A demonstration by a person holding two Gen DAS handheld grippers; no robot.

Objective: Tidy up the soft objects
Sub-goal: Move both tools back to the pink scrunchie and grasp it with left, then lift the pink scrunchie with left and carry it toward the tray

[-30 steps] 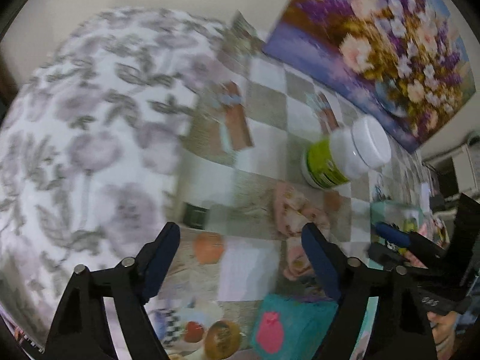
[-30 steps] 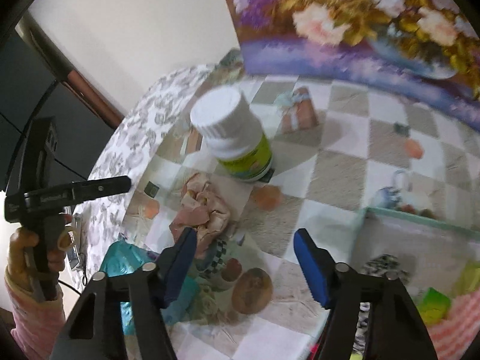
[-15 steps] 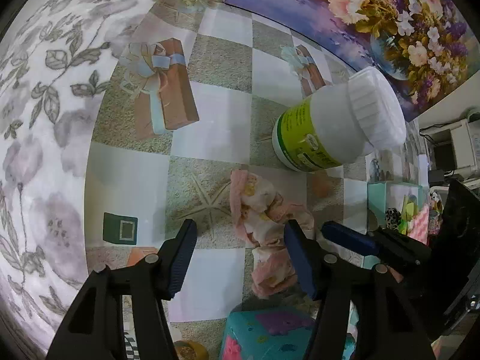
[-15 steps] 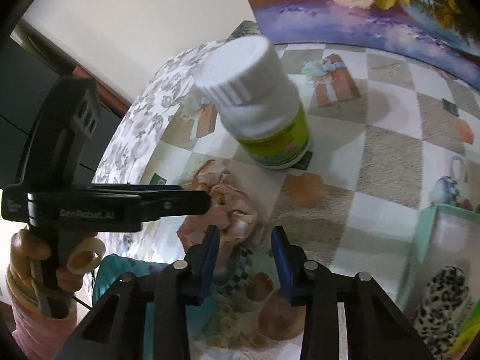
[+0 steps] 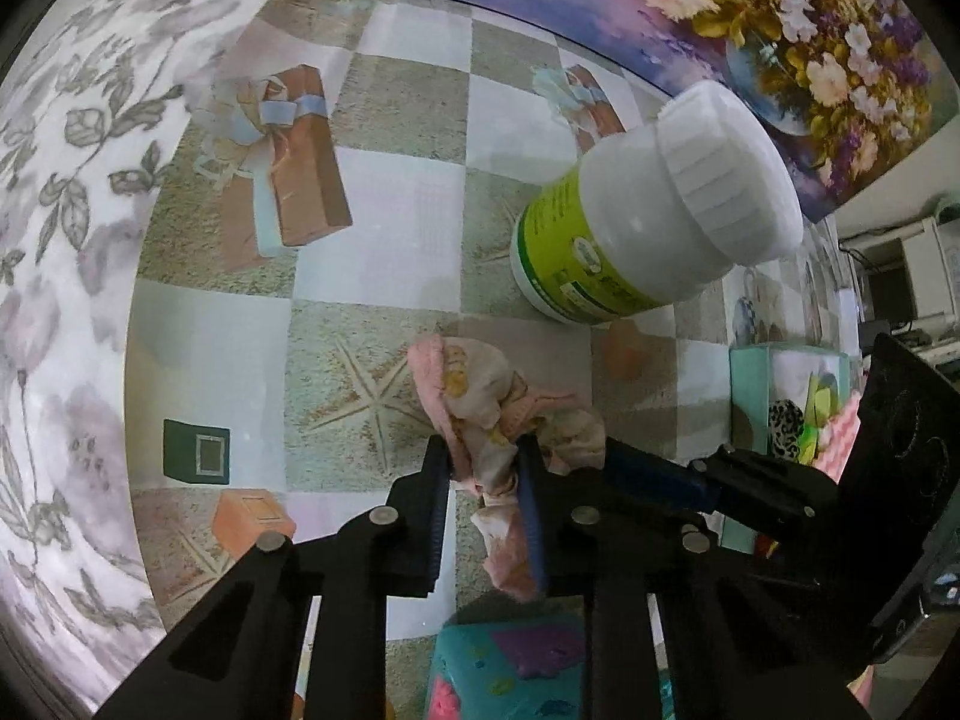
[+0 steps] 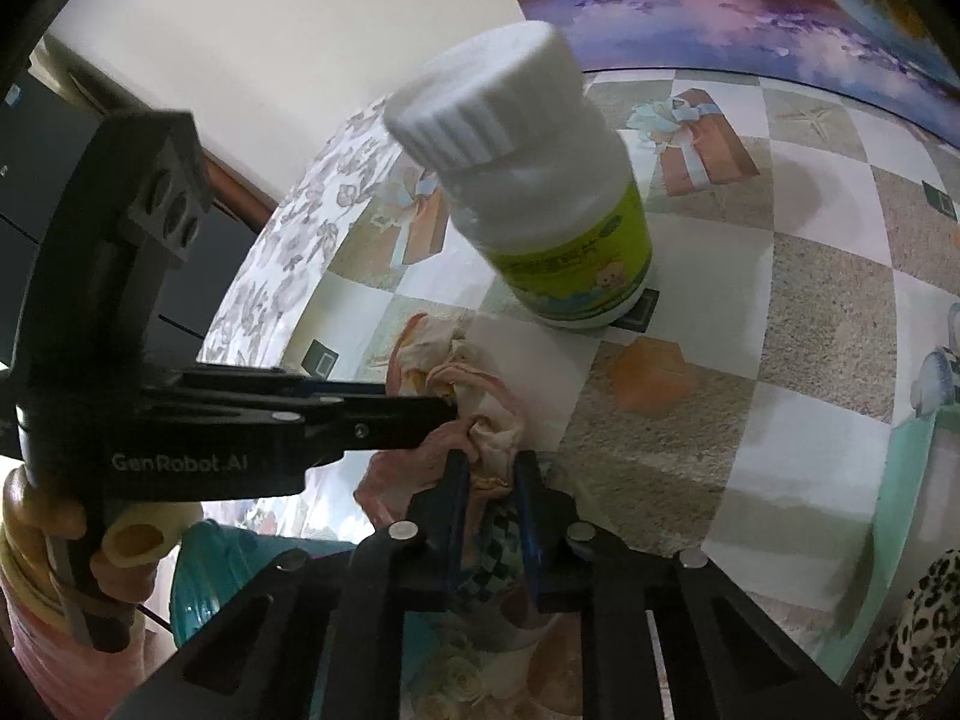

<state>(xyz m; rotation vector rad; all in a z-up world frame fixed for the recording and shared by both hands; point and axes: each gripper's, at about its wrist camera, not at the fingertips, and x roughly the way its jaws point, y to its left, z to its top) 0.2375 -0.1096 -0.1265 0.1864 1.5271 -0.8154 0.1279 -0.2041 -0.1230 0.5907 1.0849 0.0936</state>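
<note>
Left gripper (image 5: 483, 471): jaws clenched on a bunched fold of the pink cloth (image 5: 480, 402) — fabric squeezed between both pads, more spilling ahead of the tips and below them.
Right gripper (image 6: 487, 468): jaws drawn close on another part of the same cloth (image 6: 480, 420), just beside the left gripper's tip, which reaches in from the left (image 6: 420, 411).
Pink cloth: crumpled on the checked tablecloth (image 5: 384, 240), pinched from two sides.
White bottle (image 5: 654, 210): green label, white cap, standing ahead of both sets of fingers, near the cloth but apart from it.
Teal box (image 5: 780, 372): right of the left fingers — holds leopard-print and pink soft items.
Flower painting (image 5: 780, 30): beyond the bottle.
</note>
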